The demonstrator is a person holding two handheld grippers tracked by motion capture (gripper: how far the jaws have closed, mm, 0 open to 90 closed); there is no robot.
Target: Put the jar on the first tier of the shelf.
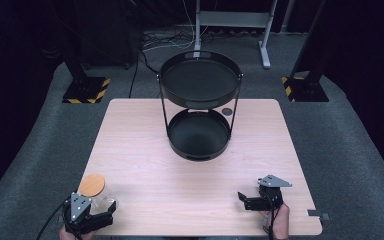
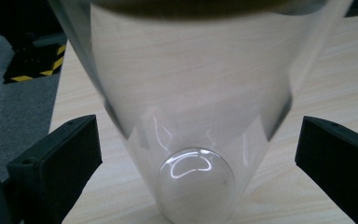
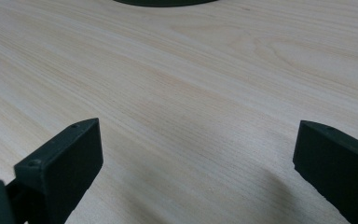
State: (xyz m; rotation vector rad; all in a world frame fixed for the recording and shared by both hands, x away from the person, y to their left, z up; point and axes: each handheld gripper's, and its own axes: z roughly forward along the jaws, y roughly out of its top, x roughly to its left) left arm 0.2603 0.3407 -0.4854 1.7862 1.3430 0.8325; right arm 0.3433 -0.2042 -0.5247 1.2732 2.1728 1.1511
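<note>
The square, pale wood-grain table point(image 1: 145, 150) carries a clear glass jar with a round wooden lid point(image 1: 94, 190) at its near-left corner, directly ahead of the left gripper point(image 1: 111, 210). A black two-tier round metal tray stand point(image 1: 199, 134) occupies the far centre, well forward of both tools.

Clear glossy glass jar point(image 2: 191, 116), wooden lid point(image 1: 91, 185), matt wood-grain table point(image 1: 145, 165).

The jar point(image 1: 100, 197) is clear glass with a light brown wooden lid point(image 1: 91, 185). Both grippers — left point(image 1: 102, 218) and right point(image 1: 245, 199) — are black, topped by grey plates. The table point(image 1: 145, 150) is pale wood grain; the two-tier tray stand point(image 1: 200, 82) is black — the floor blocks point(image 1: 86, 90) yellow-and-black striped.
</note>
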